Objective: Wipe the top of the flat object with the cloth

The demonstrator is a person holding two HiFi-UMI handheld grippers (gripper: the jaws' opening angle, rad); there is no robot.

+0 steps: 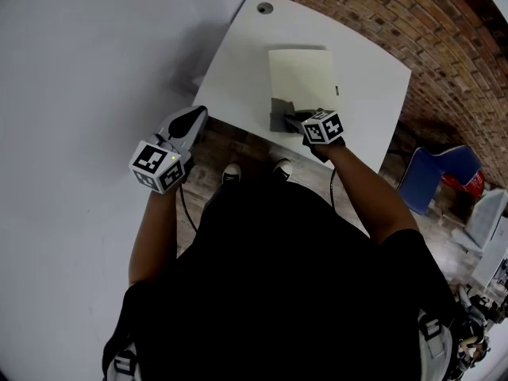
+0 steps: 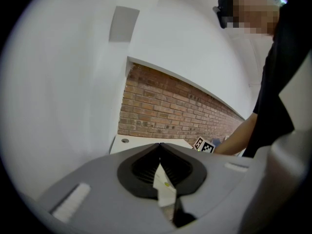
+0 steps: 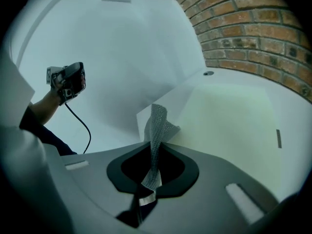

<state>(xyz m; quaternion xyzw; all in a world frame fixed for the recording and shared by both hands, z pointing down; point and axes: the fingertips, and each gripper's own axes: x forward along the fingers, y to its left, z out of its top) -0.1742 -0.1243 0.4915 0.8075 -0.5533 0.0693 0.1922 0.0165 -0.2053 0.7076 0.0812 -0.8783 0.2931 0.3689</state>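
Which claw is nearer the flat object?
Right. The right claw, gripping the cloth, sits at the flat object's near edge; the left claw hangs beyond the table's edge.

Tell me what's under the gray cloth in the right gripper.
The cloth, pinched in the right gripper, hangs over the near corner of the pale flat board, which lies on the white table. The patch directly beneath the cloth is hidden.

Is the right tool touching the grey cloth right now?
Touching. The right gripper view shows the cloth pinched between the shut jaws of the right tool, its end sticking out beyond them.
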